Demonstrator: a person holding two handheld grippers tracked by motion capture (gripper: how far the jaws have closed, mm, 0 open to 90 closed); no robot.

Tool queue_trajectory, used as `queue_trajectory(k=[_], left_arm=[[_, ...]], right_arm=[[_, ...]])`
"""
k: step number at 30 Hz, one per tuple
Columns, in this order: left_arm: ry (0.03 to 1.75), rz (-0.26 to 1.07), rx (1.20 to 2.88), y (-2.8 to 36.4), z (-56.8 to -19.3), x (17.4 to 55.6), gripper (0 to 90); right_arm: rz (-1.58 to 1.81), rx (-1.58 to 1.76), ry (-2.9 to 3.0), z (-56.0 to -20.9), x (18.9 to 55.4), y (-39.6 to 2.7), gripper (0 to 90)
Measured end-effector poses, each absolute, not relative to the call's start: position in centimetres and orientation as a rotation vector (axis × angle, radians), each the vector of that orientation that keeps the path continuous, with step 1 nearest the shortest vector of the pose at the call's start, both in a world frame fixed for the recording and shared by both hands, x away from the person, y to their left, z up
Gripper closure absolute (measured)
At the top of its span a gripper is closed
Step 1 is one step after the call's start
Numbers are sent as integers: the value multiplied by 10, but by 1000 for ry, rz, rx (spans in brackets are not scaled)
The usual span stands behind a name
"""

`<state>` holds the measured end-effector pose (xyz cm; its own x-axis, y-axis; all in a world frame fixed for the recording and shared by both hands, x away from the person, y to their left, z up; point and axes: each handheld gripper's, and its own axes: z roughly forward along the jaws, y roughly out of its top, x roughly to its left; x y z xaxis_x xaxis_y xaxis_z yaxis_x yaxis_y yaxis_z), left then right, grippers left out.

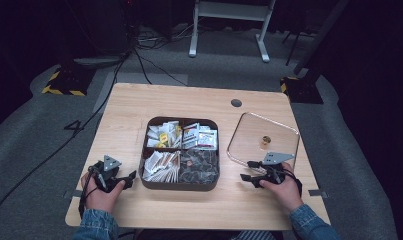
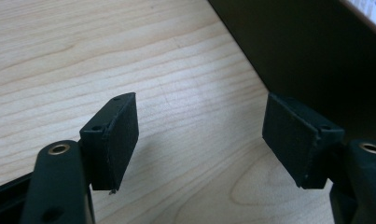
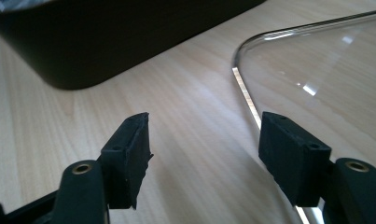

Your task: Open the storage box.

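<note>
Left tool (image 2: 202, 140) wide, empty, beside tray (image 1: 179, 186); right tool (image 3: 206, 149) wide, at lid (image 1: 239, 145) edge.

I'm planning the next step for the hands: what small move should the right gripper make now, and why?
Probably ease the right gripper forward onto the near rim of the clear square lid and close. Its jaws stand open with nothing between them, the lid lies flat beside the uncovered dark four-compartment tray, and the rim sits just ahead.

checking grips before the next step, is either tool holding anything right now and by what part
Nothing is held. The left tool stands open over bare table beside the dark tray. The right tool is open too, near the clear lid edge, not gripping it.
</note>
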<state>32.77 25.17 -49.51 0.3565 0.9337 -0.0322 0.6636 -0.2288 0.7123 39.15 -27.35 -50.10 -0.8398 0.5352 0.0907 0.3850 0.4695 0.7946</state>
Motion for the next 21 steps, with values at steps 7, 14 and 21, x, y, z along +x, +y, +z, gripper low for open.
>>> queue_trajectory(k=[7,14,21], left_arm=[[1441,591,1961,251,-497,333,267],[1439,572,1918,252,-490,335,283],[1427,579,1873,250,-477,337,299]], right_arm=[[1248,649,2588,-503,382,-261,353],[1190,634,2619,-504,379,-257,340],[1192,637,2619,-504,380,-257,339]])
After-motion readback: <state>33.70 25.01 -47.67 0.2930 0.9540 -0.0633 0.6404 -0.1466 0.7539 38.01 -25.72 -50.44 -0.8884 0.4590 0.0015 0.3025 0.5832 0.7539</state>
